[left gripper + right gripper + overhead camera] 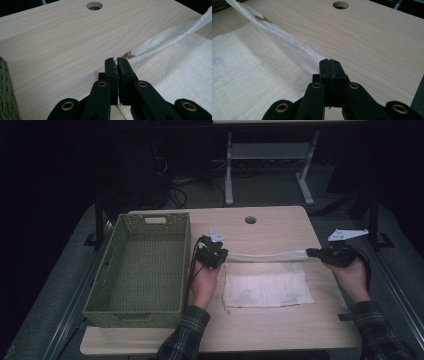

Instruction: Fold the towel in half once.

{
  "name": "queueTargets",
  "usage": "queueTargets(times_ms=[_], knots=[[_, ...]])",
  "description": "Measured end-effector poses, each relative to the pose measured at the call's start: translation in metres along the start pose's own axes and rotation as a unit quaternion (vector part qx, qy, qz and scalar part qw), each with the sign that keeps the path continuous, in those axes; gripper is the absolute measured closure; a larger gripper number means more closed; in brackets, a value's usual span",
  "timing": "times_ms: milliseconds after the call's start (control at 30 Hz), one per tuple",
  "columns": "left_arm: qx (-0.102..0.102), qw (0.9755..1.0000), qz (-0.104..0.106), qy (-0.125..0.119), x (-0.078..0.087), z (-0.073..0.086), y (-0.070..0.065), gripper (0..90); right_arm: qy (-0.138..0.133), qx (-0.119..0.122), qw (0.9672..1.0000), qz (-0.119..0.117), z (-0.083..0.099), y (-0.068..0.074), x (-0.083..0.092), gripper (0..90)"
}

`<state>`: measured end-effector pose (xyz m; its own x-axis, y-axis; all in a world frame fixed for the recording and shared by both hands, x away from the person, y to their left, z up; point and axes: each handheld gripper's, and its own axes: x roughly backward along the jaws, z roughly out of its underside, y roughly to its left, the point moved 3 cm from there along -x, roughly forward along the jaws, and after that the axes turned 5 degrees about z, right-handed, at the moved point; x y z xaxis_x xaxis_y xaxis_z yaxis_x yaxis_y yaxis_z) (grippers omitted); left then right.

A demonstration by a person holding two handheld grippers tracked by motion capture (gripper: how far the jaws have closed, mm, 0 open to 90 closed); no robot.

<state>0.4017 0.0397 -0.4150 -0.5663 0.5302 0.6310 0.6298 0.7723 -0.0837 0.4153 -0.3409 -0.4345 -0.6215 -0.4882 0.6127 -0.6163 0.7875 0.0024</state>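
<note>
A white cloth (265, 285) lies on the wooden table (280, 222), its far edge lifted and pulled taut between both grippers. My left gripper (216, 255) is shut on the cloth's far left corner, just right of the basket. In the left gripper view the jaws (116, 61) pinch the cloth (175, 62), which stretches away to the upper right. My right gripper (320, 253) is shut on the far right corner. In the right gripper view the closed jaws (329, 61) hold the cloth's edge (284, 45), which runs off to the upper left.
A green woven basket (142, 270), with nothing in it, stands at the table's left side. A round cable hole (250, 220) sits near the far edge. Beyond the table are a dark floor and the white legs of another desk (305, 180).
</note>
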Motion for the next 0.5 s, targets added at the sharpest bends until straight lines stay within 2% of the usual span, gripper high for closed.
queueTargets(times_ms=[133,233,300,333,500], knots=[[-0.01,0.9999,0.004,0.003,0.003,0.008,-0.005,87.4,-0.001,0.009,1.0,-0.001,0.005,0.006,0.006,89.7],[-0.003,0.9999,0.014,-0.001,0.005,0.013,-0.007,87.3,0.0,0.008,1.0,-0.004,0.009,0.011,0.01,89.7],[-0.005,0.9999,0.014,0.0,0.008,0.017,-0.009,87.3,0.002,0.005,0.9999,-0.011,0.012,0.015,0.014,89.7],[-0.003,0.9999,0.016,-0.001,0.009,0.018,-0.009,87.4,0.003,0.012,0.9999,-0.008,0.014,0.017,0.016,89.7],[0.003,0.9996,0.026,-0.011,0.014,0.025,-0.016,87.3,0.004,0.011,0.9999,-0.011,0.022,0.025,0.027,89.7]])
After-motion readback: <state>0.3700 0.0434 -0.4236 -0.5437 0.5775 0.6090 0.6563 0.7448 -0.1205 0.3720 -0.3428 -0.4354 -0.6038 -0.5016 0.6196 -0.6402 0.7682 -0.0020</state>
